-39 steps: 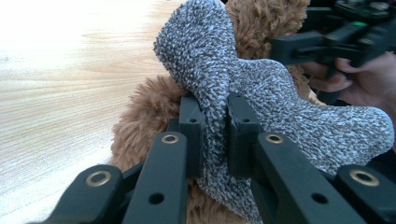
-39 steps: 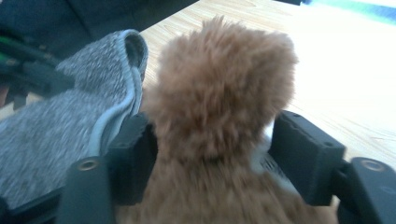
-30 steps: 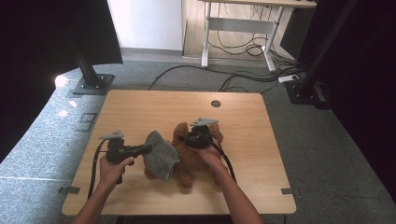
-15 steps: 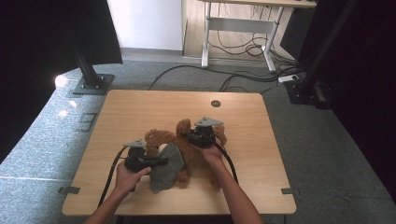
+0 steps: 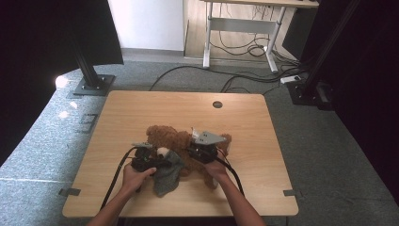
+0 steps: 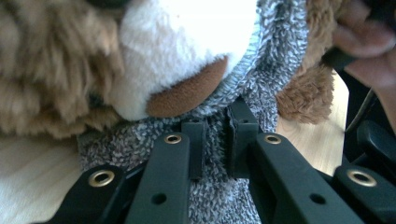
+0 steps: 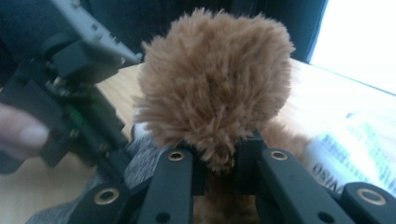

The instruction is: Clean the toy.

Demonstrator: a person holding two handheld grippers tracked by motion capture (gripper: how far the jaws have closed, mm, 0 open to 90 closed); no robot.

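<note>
Teddy bear lies mid-tabletop. Left tongs pinch the grey cloth at its snout. Right tongs, just closing, clamp a furry brown limb.

Legible text: one fragment. In the right gripper view, a white label at the right edge carries green and dark print. The dark characters resemble "VISO", inverted and cut off. The remaining print is blurred.
</note>
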